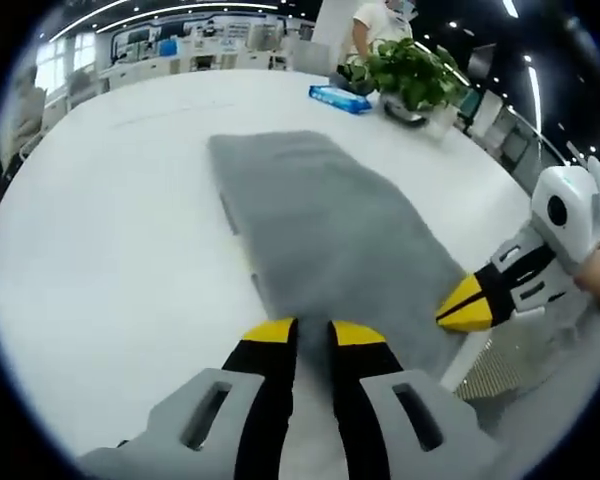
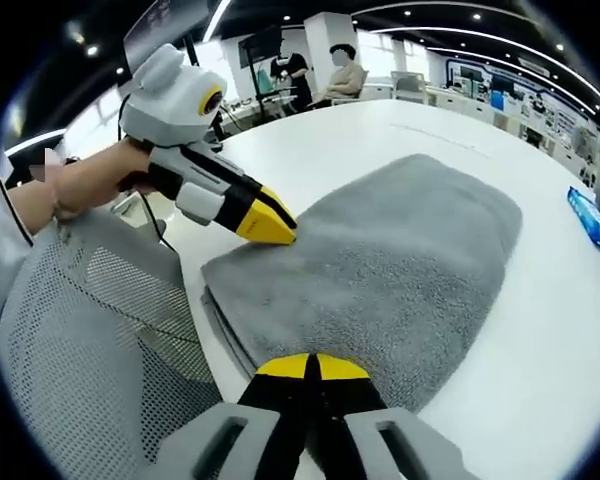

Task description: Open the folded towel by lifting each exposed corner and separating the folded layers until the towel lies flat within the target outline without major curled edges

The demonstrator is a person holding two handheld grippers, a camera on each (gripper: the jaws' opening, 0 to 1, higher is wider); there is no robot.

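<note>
**Both grippers at the near edge of the folded towel**

The thick grey terry towel (image 1: 325,225), still folded in stacked layers, lies on the round white worktop (image 1: 110,220) with its near short end close to the worktop's edge. No target outline can be made out on the surface.

The left gripper (image 1: 313,332) sits at that near end, its yellow-tipped fingers (image 1: 270,332) a narrow gap apart with towel pile showing between them; whether they pinch any cloth is hard to tell. The right gripper (image 2: 308,366) has its fingers (image 2: 280,367) pressed together at the towel's edge, apparently on nothing.

The towel looks soft, limp and light, with a grippy pile; it should drape and sag when lifted, not slide. The layer edges show along the near side, so the best hold is probably the top layer's corner alone, pinched shallowly to avoid catching the layers beneath.
</note>
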